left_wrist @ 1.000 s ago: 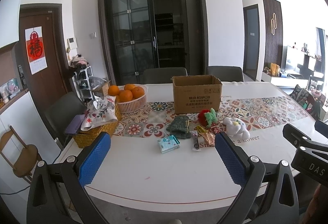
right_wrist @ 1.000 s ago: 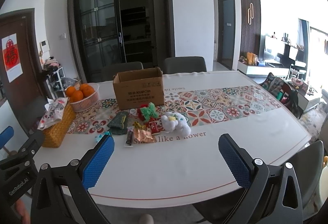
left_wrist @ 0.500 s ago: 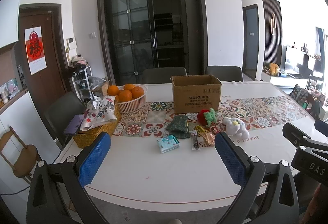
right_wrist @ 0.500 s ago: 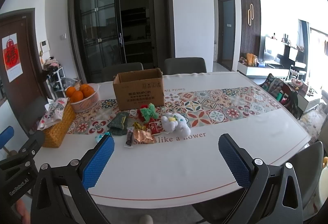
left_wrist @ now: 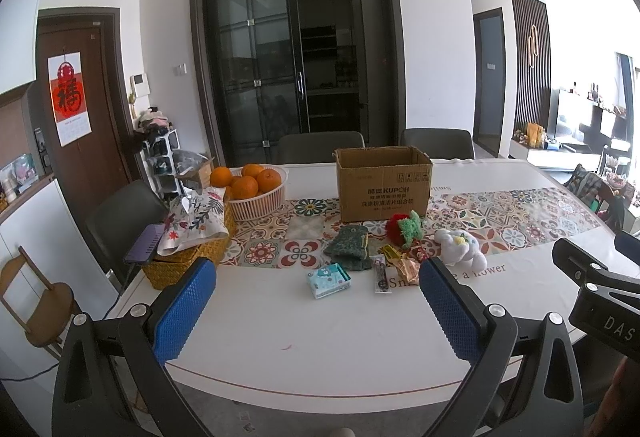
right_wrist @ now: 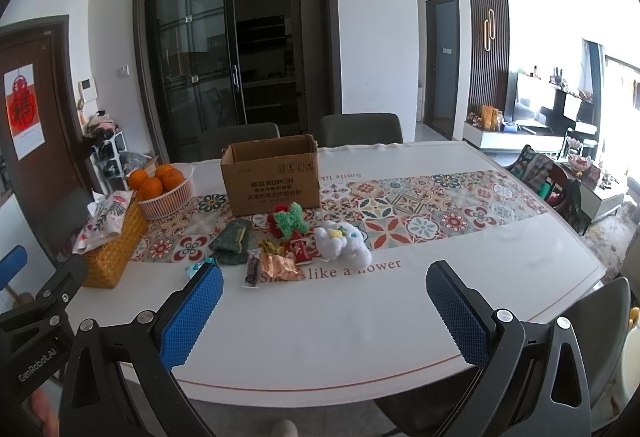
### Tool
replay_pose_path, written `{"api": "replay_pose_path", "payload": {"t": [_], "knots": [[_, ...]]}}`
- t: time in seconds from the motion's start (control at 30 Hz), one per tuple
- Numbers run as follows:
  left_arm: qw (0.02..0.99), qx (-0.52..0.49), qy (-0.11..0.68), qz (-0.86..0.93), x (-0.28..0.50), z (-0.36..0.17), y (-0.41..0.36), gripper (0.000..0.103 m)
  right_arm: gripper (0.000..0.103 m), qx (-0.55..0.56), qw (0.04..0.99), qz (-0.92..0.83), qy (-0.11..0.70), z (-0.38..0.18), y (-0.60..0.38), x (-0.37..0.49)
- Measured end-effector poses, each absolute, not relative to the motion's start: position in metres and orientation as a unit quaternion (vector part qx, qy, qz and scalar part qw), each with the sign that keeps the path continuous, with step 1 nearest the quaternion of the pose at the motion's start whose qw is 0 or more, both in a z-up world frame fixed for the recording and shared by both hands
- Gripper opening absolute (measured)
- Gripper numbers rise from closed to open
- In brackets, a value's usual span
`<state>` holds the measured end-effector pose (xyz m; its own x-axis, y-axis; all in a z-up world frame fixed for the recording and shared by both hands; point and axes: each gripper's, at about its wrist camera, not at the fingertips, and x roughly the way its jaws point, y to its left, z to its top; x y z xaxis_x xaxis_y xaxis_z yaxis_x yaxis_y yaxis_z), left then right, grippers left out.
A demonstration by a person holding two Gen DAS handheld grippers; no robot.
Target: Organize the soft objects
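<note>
Soft toys: white plush (right_wrist: 342,245) at frame centre of the right wrist view, red-and-green plush (right_wrist: 289,221) just up-left of it, dark green knit piece (right_wrist: 233,243) further left, all on the patterned runner (right_wrist: 424,215) or at its near edge.

Left gripper (left_wrist: 316,311): blue pads wide apart, nothing between them, held above the near edge of the white table (left_wrist: 304,333). Right gripper (right_wrist: 324,311): likewise spread and empty, low in its frame over the same edge.

Beyond the left gripper, at mid-frame: small teal packet (left_wrist: 329,279), flat on the white surface. Just right of it, a dark snack stick (left_wrist: 379,273) and crinkled foil wrappers (left_wrist: 408,263), possibly candy, too small to read. Behind these, the knit piece, the red-and-green plush and the white plush in a loose row.

Further back, centre of frame: open cardboard box (left_wrist: 383,183), upright, just behind the plush. To its left, white basket of oranges (left_wrist: 256,193). Lower left of that, woven basket (left_wrist: 188,257) topped with a floral pouch (left_wrist: 196,221).
</note>
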<state>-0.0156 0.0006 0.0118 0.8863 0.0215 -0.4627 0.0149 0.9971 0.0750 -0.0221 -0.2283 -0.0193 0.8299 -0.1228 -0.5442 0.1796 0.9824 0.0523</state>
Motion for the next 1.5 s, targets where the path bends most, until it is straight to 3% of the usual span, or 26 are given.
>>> {"api": "replay_pose_path", "payload": {"t": [0.57, 1.13, 1.5], "knots": [[0.968, 0.028, 0.248, 0.001, -0.01, 0.007, 0.003, 0.103, 0.103, 0.053, 0.953, -0.075, 0.288, -0.02, -0.225, -0.02], [0.933, -0.013, 0.359, -0.005, 0.059, -0.055, 0.021, 0.103, 0.103, 0.065, 0.929, -0.046, 0.362, -0.075, -0.212, 0.05], [0.914, 0.053, 0.399, -0.047, 0.107, -0.082, 0.024, 0.103, 0.103, 0.065, 0.909, -0.023, 0.412, -0.11, -0.194, 0.099]]}}
